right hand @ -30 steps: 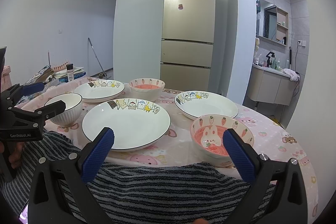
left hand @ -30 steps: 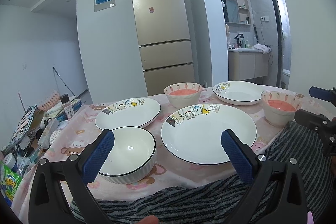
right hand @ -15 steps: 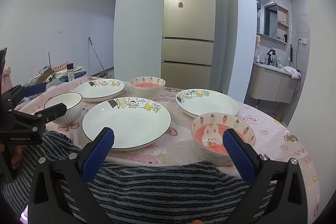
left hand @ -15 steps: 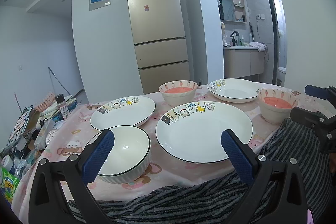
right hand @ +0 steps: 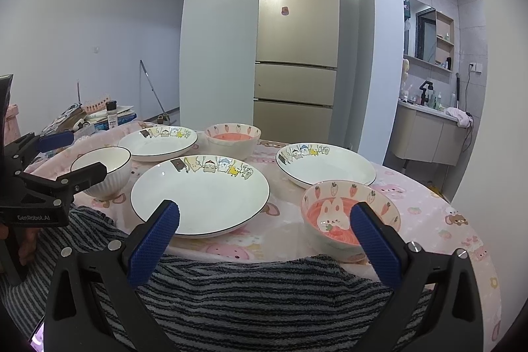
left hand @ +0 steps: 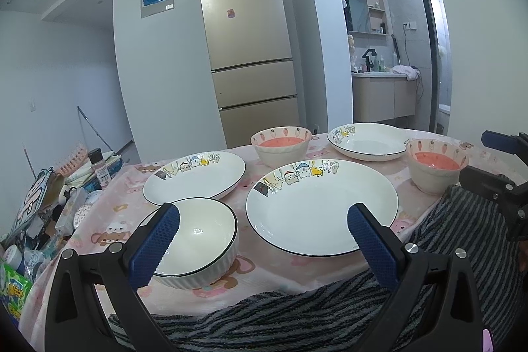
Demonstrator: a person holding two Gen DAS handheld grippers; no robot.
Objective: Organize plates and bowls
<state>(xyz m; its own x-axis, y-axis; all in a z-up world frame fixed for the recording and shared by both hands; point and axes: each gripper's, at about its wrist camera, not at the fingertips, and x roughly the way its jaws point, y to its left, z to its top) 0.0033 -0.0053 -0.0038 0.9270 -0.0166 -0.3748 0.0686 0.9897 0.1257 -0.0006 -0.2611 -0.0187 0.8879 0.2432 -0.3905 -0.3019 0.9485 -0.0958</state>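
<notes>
On the pink cartoon tablecloth a big white plate (left hand: 321, 207) (right hand: 201, 197) with a cartoon rim lies nearest. Two like plates lie back left (left hand: 194, 180) (right hand: 158, 141) and back right (left hand: 368, 142) (right hand: 325, 164). A white ribbed bowl (left hand: 194, 240) (right hand: 102, 170) stands at the near left. One pink carrot bowl (left hand: 280, 145) (right hand: 232, 141) stands at the back, another with a rabbit inside (left hand: 435, 164) (right hand: 349, 213) at the near right. My left gripper (left hand: 264, 213) hovers open before the white bowl and big plate. My right gripper (right hand: 264, 213) hovers open before the big plate and rabbit bowl. Neither holds anything.
A grey striped fabric (right hand: 250, 292) covers the near table edge under both grippers. Clutter of boxes, packets and a spice jar (left hand: 99, 164) crowds the far left. A gold fridge (left hand: 247, 55) stands behind, and a bathroom vanity (left hand: 382, 98) to the right.
The left gripper's view has shifted a little, with the fridge sliding left in frame. The dishes have not moved and both grippers have stayed open.
</notes>
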